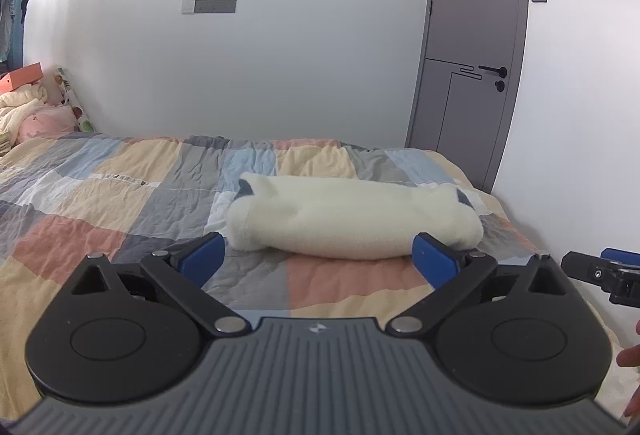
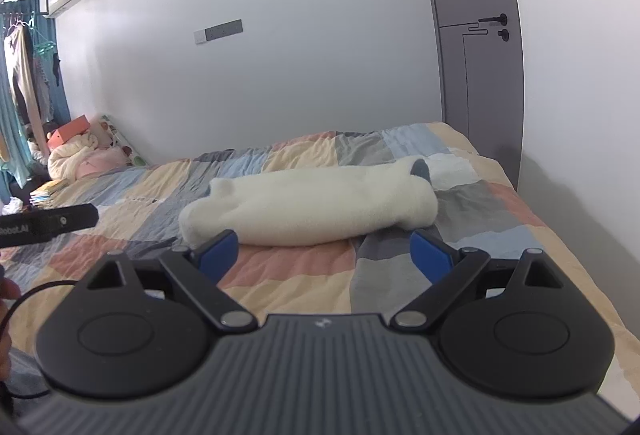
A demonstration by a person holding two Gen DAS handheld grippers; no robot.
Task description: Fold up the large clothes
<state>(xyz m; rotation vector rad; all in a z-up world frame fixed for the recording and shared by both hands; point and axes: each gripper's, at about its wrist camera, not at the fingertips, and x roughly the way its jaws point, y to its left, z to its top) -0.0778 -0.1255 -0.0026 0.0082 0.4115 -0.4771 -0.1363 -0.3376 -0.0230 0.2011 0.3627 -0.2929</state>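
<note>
Two grippers, both spread wide, nothing between the jaws. Left gripper [image 1: 318, 261] just short of the near edge of the folded cream garment [image 1: 352, 223]; pads clear of the fabric. Right gripper [image 2: 324, 255] likewise short of the cream bundle, pads apart from it. Garment lying as a compact long bundle on the patchwork quilt [image 1: 120, 195], toward the bed's door end. Step judged: fold complete and released, or near it. Next move probably calls for checking and squaring the bundle, or withdrawal from it.
</note>
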